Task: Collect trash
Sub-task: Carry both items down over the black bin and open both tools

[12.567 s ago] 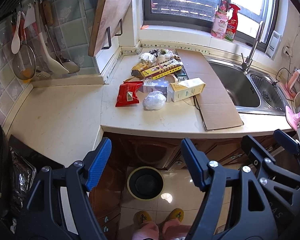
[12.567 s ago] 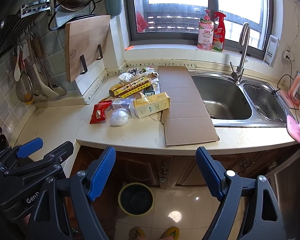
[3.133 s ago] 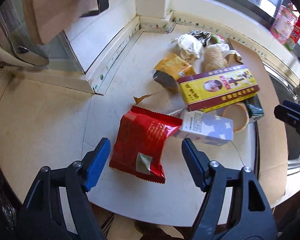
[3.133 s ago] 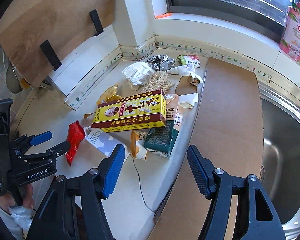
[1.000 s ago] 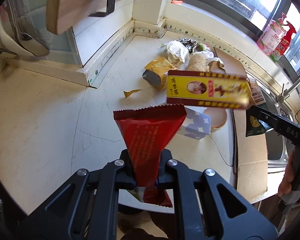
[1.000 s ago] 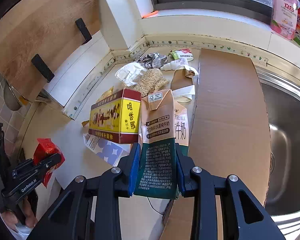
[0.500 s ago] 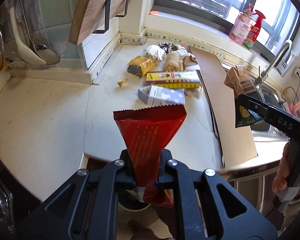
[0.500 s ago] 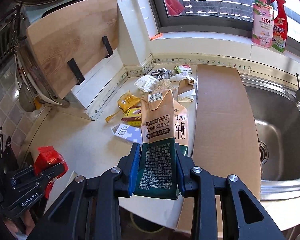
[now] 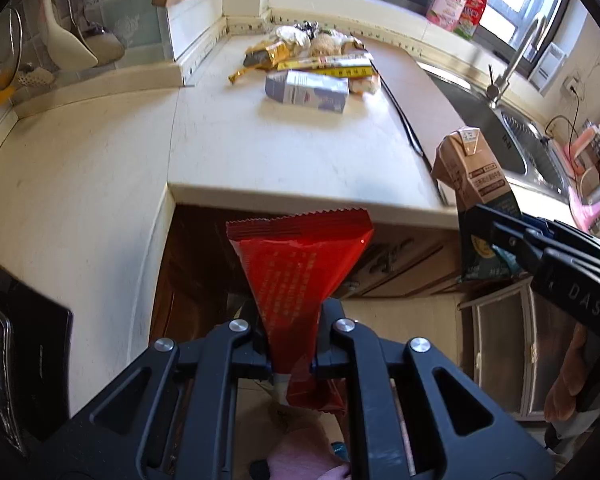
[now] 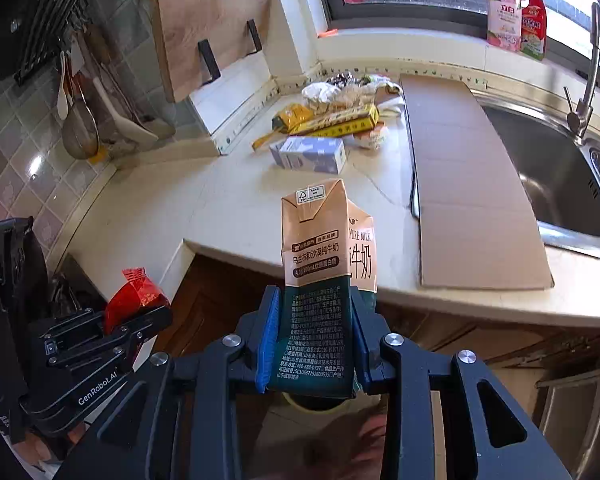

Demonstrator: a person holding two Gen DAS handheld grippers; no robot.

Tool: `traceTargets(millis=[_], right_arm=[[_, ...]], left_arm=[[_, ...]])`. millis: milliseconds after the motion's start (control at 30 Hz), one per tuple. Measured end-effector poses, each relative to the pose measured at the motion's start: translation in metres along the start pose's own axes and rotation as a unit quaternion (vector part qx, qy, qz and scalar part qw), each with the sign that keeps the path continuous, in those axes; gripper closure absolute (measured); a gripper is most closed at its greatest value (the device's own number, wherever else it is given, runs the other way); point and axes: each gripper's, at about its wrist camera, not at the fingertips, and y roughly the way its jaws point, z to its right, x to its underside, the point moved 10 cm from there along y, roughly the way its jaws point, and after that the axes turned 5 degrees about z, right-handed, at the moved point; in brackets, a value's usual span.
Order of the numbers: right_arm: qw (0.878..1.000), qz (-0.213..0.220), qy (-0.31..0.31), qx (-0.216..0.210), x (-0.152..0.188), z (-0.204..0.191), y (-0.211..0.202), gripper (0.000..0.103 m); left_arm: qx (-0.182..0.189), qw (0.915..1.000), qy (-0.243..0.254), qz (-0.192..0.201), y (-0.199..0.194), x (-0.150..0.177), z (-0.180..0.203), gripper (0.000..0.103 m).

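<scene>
While hanging off the counter [image 9: 100,208] edge, left gripper [image 9: 290,354] pinching a shiny red wrapper [image 9: 298,264], serrated end up; right gripper [image 10: 311,344] clamping an upright tan-and-green milk carton [image 10: 320,276]

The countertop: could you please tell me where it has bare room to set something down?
The countertop is bare along its front edge, between the white carton and the overhang, and on the left wing below the hanging utensils. The back corner is crowded with wrappers; the cardboard sheet covers the strip beside the sink.
</scene>
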Motion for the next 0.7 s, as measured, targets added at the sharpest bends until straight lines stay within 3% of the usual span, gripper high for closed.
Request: traceTargets(millis=[167, 367, 700], right_arm=[[0.999, -0.038, -0.015, -0.004, 0.047, -0.013, 0.004, 0.071], [0.996, -0.072, -0.038, -0.022, 0.069, -0.019, 0.03, 0.072], [0.983, -0.17, -0.047, -0.047, 0.16, 0.003, 0.13, 0.071]], left_arm=[[-0.003, 0.9997, -0.008, -0.024, 0.013, 0.033, 0.001, 0.094], [-0.026, 0.9983, -0.012, -0.05, 0.039, 0.067, 0.0, 0.094], [-0.034, 0.9926, -0.059, -0.101, 0.137, 0.135, -0.012, 0.094]])
